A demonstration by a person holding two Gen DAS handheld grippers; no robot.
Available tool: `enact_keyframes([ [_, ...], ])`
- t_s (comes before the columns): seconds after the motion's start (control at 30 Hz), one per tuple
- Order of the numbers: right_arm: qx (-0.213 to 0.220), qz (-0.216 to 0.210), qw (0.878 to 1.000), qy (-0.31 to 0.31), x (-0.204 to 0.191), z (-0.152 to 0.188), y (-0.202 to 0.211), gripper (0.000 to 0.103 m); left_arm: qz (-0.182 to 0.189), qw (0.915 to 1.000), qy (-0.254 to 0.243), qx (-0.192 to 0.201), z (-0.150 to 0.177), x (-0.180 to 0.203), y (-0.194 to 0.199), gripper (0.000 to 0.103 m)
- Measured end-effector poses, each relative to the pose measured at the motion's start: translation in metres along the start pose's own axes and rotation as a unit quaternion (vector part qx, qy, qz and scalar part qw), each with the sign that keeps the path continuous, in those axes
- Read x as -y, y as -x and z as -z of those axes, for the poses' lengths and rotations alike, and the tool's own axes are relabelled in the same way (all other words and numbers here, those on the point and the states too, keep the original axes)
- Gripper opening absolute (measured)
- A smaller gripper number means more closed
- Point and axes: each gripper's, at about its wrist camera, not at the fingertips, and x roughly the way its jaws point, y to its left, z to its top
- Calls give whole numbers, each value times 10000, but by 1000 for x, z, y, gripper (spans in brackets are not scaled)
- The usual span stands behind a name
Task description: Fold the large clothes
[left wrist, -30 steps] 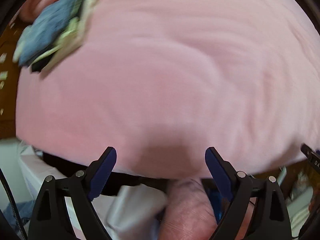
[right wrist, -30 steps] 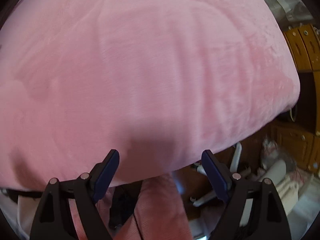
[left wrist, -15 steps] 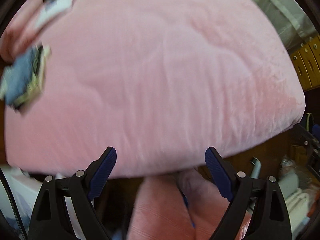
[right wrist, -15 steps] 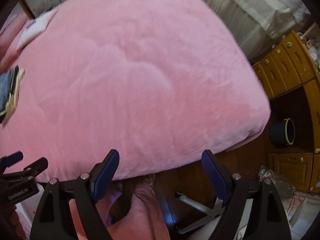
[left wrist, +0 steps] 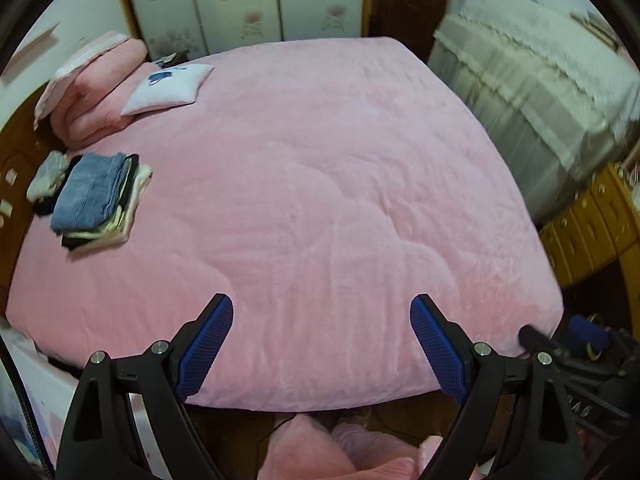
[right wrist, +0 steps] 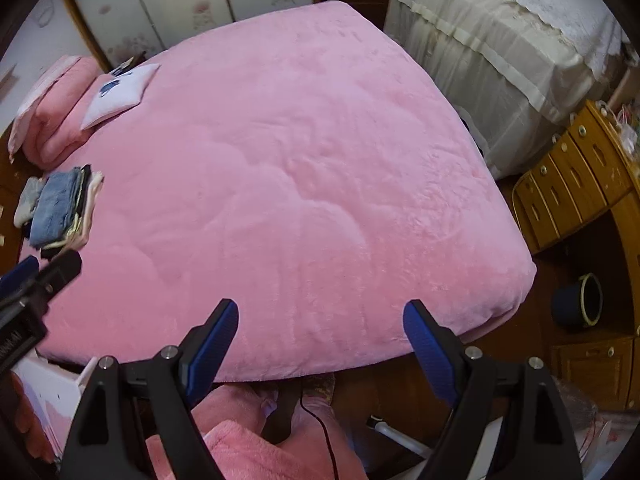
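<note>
A wide pink plush bed cover (left wrist: 312, 184) (right wrist: 288, 184) fills both wrist views. A stack of folded clothes (left wrist: 96, 200) (right wrist: 60, 208), blue denim on top, lies at its left edge. My left gripper (left wrist: 322, 344) hangs open above the near edge of the bed, nothing between its blue pads. My right gripper (right wrist: 320, 340) is likewise open and empty over the near edge. The tip of the right tool shows at the right rim of the left wrist view, and the left tool (right wrist: 28, 292) at the left rim of the right wrist view.
Pink pillows (left wrist: 92, 92) and a white cushion (left wrist: 168, 88) sit at the head of the bed. A white-covered bed (right wrist: 500, 28) stands to the right, with wooden drawers (right wrist: 568, 184) and a dark pot (right wrist: 576, 300) on the floor. Pink-clad legs (right wrist: 256, 440) show below.
Both grippers rose and pulled back from the bed cover and tilted upward, so the whole bed and the room came into view. Both stayed open and empty.
</note>
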Motion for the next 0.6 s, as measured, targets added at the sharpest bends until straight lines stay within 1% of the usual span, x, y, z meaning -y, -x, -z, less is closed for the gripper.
enact_keyframes([
  [0.1, 69, -216, 9997, -17, -3, 10, 6, 85, -155, 9998, 154, 39, 14, -7, 11, 89],
  [0.2, 183, -204, 9996, 69, -9, 19, 11, 86, -408, 9991, 115, 86, 29, -12, 11, 89],
  [0.27, 202, -160, 9995, 178, -14, 22, 9, 86, -530, 9985, 156, 37, 38, -15, 7, 89],
  [0.33, 274, -144, 9990, 328, -21, 23, 9, 86, -549, 9981, 277, -88, 47, -18, 4, 89],
  [0.37, 398, -155, 9981, 439, -25, 24, 10, 86, -550, 9979, 331, -126, 49, -22, 2, 89],
  [0.43, 478, -167, 9973, 531, -31, 26, 12, 86, -595, 9973, 423, -115, 50, -30, 2, 89],
  [0.5, 453, -274, 9973, 516, -32, 26, 10, 86, -565, 9970, 535, -44, 53, -34, 4, 89],
  [0.57, 467, -295, 9975, 443, -31, 24, 10, 87, -611, 9962, 624, -29, 55, -37, 3, 89],
  [0.6, 497, -293, 9975, 414, -31, 23, 11, 89, -638, 9959, 646, -32, 56, -38, 3, 89],
])
